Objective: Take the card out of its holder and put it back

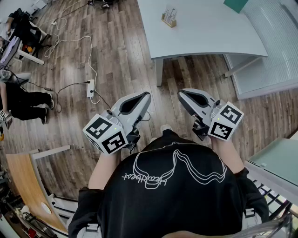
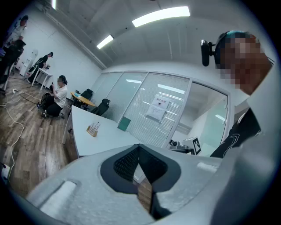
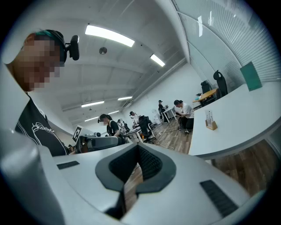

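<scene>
A small wooden card holder (image 1: 169,17) with white cards upright in it stands on the white table (image 1: 205,32), far ahead of me. The same card holder (image 2: 92,129) shows small in the left gripper view, and the card holder (image 3: 211,122) shows near the table's edge in the right gripper view. Both grippers are held close to my chest, well short of the table. My left gripper (image 1: 145,95) is shut with nothing in it, its pads (image 2: 131,165) meeting at the tip. My right gripper (image 1: 183,93) is shut and empty too, its pads (image 3: 149,165) together.
A power strip (image 1: 91,87) and white cables lie on the wooden floor at the left. A curved wooden desk (image 1: 25,186) stands at the lower left. Seated people (image 1: 23,100) are at the far left. A glass partition (image 1: 274,42) runs along the right, and a green card (image 1: 236,4) lies on the table.
</scene>
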Action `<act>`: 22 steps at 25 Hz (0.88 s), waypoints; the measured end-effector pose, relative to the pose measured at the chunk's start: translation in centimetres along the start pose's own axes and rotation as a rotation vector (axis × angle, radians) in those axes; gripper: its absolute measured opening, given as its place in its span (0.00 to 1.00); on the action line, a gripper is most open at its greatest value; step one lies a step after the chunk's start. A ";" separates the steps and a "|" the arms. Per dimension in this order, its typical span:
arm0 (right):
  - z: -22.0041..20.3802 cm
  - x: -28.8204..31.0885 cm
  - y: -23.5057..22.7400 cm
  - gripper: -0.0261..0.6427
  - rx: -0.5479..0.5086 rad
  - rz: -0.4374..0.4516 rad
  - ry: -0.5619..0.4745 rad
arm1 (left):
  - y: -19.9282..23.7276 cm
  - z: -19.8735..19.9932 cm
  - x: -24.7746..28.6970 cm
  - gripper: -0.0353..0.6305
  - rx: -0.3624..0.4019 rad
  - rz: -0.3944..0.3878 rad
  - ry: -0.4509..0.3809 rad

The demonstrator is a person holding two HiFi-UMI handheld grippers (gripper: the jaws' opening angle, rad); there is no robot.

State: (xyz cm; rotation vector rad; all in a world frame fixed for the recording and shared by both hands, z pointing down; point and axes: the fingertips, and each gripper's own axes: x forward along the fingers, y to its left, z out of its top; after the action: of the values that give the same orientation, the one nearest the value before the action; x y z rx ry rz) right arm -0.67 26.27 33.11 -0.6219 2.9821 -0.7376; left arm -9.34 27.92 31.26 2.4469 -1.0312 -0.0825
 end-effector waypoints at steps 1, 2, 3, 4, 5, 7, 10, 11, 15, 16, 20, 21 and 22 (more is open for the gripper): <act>0.0 -0.1 0.1 0.05 0.001 -0.001 0.001 | -0.2 0.0 0.0 0.07 0.006 -0.003 0.002; -0.1 -0.1 0.1 0.05 0.001 -0.001 0.002 | -0.3 -0.1 0.0 0.07 0.010 -0.006 0.004; 0.0 -0.2 0.1 0.05 0.002 -0.002 0.002 | -0.4 -0.1 0.1 0.07 0.010 -0.008 0.006; 0.1 -0.2 0.1 0.05 0.003 -0.001 0.001 | -0.4 -0.1 0.2 0.07 0.009 -0.009 0.007; 0.2 -0.2 0.0 0.05 0.004 0.001 0.000 | -0.4 -0.1 0.4 0.07 0.007 -0.010 0.009; 0.3 -0.2 -0.2 0.05 0.005 0.003 -0.003 | -0.4 -0.1 0.8 0.07 0.006 -0.013 0.013; -0.2 -0.3 0.1 0.05 0.013 0.000 -0.006 | -0.5 -0.7 0.6 0.07 0.001 -0.020 0.014; -0.3 -0.3 0.2 0.05 0.017 -0.002 -0.007 | -0.5 -0.8 0.5 0.07 0.001 -0.022 0.014; 1.5 -0.8 -2.4 0.05 0.038 -0.002 -0.020 | -0.2 0.2 3.3 0.07 0.002 -0.017 0.025; 2.2 -1.0 -3.5 0.05 0.045 -0.001 -0.023 | 0.0 0.6 4.6 0.07 0.002 -0.015 0.028; 3.8 -1.5 -6.7 0.05 0.036 -0.008 -0.028 | 0.4 1.8 8.1 0.07 0.015 -0.015 0.028; 4.1 -1.6 -7.1 0.05 0.032 -0.008 -0.032 | 0.3 2.1 8.6 0.07 0.021 -0.017 0.026; 4.5 -1.7 -7.3 0.05 0.029 -0.006 -0.036 | 0.3 2.3 9.0 0.07 0.028 -0.019 0.025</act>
State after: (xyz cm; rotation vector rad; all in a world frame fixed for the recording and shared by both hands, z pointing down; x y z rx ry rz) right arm 4.12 18.98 32.28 -0.6356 2.9327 -0.7609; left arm -3.66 20.65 30.47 2.4772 -1.0046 -0.0444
